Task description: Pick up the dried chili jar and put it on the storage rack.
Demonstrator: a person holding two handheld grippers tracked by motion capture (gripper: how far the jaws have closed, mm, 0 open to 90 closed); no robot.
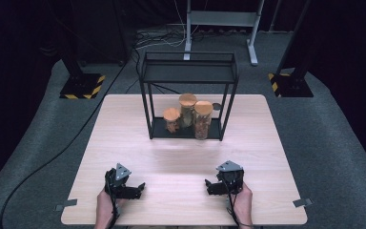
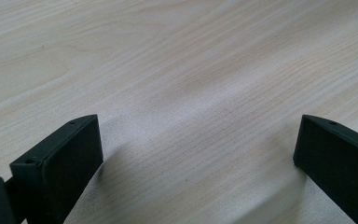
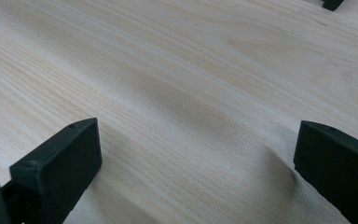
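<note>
Three glass jars with cork lids stand on the bottom shelf of a black wire rack (image 1: 146, 101) at the table's far middle: a short jar (image 1: 171, 119) at left, a taller jar (image 1: 187, 109) behind, and a tall jar (image 1: 203, 119) at right. My left gripper (image 1: 140, 187) rests low over the near left of the table, open, with bare wood between its jaws (image 2: 198, 154). My right gripper (image 1: 208, 185) rests at the near right, also open over bare wood (image 3: 198, 154). The two point toward each other.
The light wooden table (image 1: 181, 157) lies between the grippers and the rack. The rack's top shelf (image 1: 188, 71) is bare. A small dark object (image 1: 217, 106) sits behind the jars. Cables, stand bases with hazard stripes (image 1: 82, 87) and a grey frame are on the floor beyond.
</note>
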